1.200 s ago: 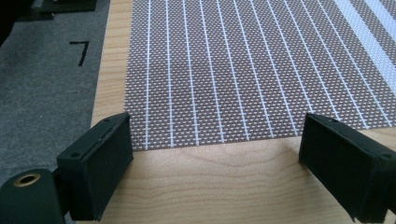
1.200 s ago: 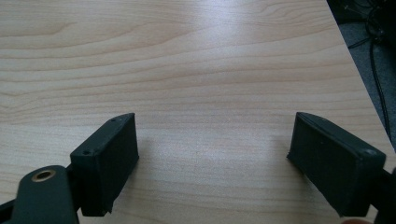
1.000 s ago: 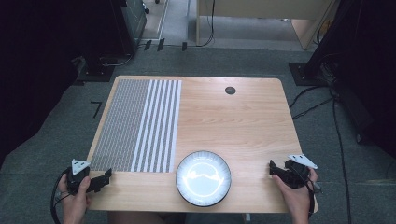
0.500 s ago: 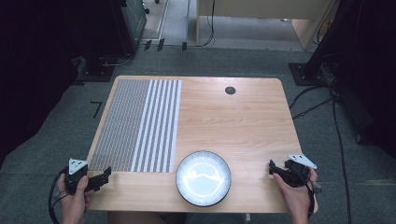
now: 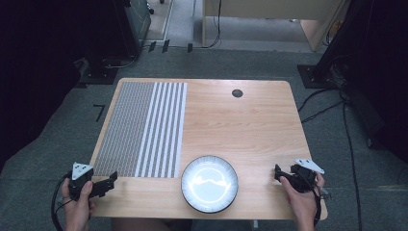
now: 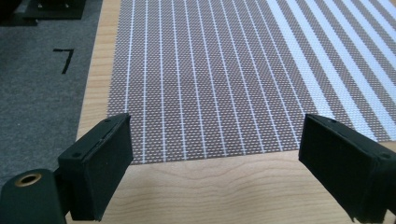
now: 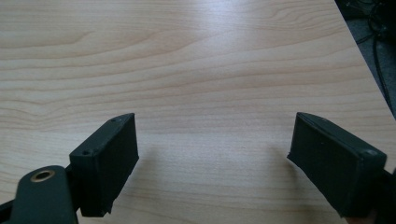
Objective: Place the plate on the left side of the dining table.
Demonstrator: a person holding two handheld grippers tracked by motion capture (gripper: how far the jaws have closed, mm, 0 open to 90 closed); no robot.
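Observation:
A round white plate with a dark rim (image 5: 209,184) lies at the middle of the table's front edge. To its left, a woven brown mat with white stripes (image 5: 142,127) covers the left part of the table; the same mat (image 6: 210,70) lies just ahead of the left jaws. My left gripper (image 5: 113,179) is held at the front left corner, open and empty (image 6: 215,135), over bare wood before the mat's near edge. My right gripper (image 5: 278,172) is held at the front right, to the right of the plate, open with nothing between its jaws (image 7: 215,135).
The wooden table (image 5: 240,125) has a small dark round cap (image 5: 237,93) near its far edge. Grey carpet surrounds the table, with cables (image 5: 317,103) on the floor at the right and dark equipment at both sides.
The left gripper has shifted only slightly at the front left corner. The right gripper and the plate stay where they were.

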